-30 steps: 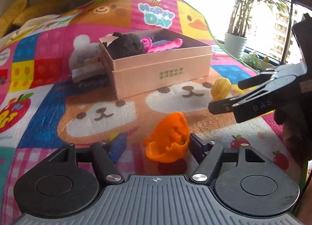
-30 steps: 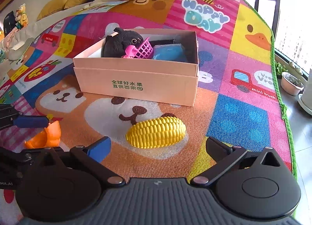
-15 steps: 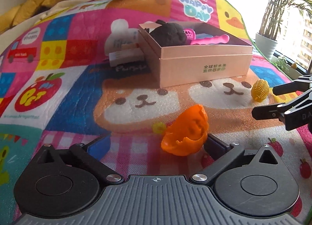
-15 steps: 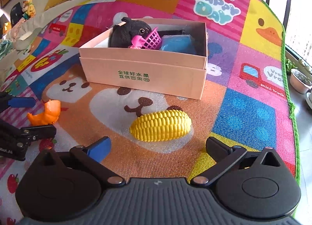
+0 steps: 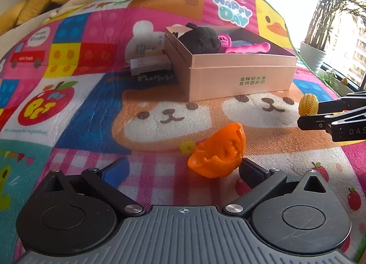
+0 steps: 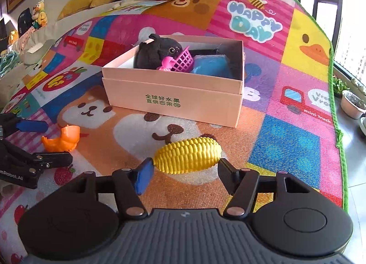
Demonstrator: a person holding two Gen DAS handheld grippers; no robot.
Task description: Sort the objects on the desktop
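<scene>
Now the right gripper (image 6: 183, 173) has just been closing on the toy corn (image 6: 187, 158), low in the frame, gripping its ends; it looks light, bumpy and hard. The left gripper (image 5: 183, 168) stands wide open by the orange toy (image 5: 218, 150).

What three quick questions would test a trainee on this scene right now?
1. True or false: the orange toy lies inside the pink box.
2. What sits between the fingers of the right gripper? A. toy corn B. a black plush C. a blue block
3. Is the left gripper open or shut?

Key
1. False: it lies on the play mat, in front of the box.
2. A: the jaws have just been closing and the pads meet the corn's two ends.
3. Open: the orange toy sits between its fingers, ungripped.
</scene>
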